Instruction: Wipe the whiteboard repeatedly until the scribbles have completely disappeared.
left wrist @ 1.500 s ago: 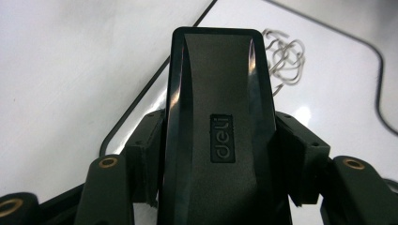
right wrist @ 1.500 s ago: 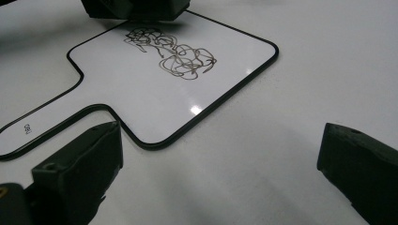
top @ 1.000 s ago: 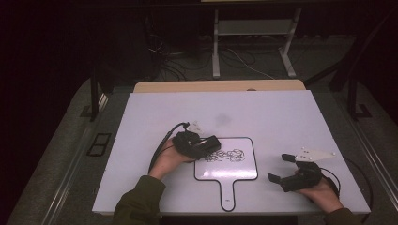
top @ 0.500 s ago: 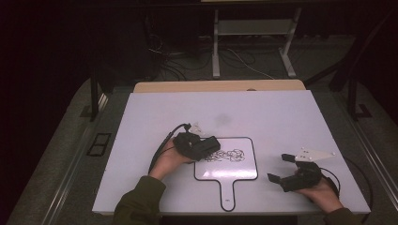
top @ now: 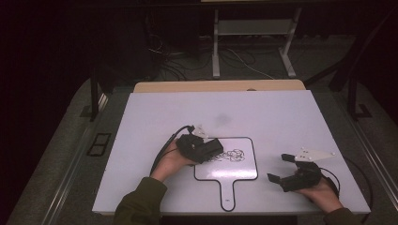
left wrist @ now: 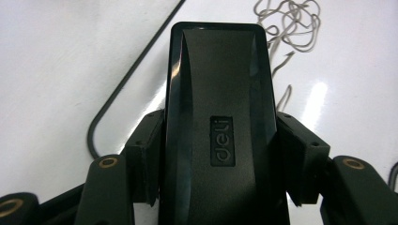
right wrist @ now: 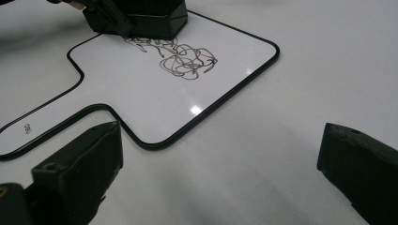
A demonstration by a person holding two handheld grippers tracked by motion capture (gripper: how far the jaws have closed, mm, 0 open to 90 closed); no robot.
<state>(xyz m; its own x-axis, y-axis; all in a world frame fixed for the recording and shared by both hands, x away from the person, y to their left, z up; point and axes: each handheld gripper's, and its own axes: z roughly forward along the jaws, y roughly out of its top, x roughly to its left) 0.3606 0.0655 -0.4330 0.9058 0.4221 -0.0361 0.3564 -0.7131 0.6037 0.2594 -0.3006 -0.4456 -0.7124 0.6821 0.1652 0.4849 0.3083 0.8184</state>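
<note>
**A:** What are you holding, and where is it?

**B:** A black eraser (left wrist: pixel 218 122) with a raised brand mark on its back. My left claw (top: pixel 202 149) clamps it from both sides, one jaw pressed against each long edge. Its far end rests on a small whiteboard (top: pixel 239 171), at the upper left part of the board's writing area.

**A:** What is on the board?

**B:** A tangle of dark looping scribbles (right wrist: pixel 185 58), just beside the eraser's front edge. In the right gripper view the eraser touches the near end of the scribbles. The board is white with a thin black border, rounded corners and a short handle (top: pixel 227 194) that points toward me.

**A:** And your other claw?

**B:** My right claw (top: pixel 285 168) stands wide open with nothing between its jaws. It sits low over the table (top: pixel 281 117), to the right of the board and apart from it, jaws pointing toward the board's right edge.

**A:** What lies around it all?

**B:** A large white table, with the board near its front edge, between my two hands. Beyond the far edge is a dark floor with cables (top: pixel 234 58).
</note>
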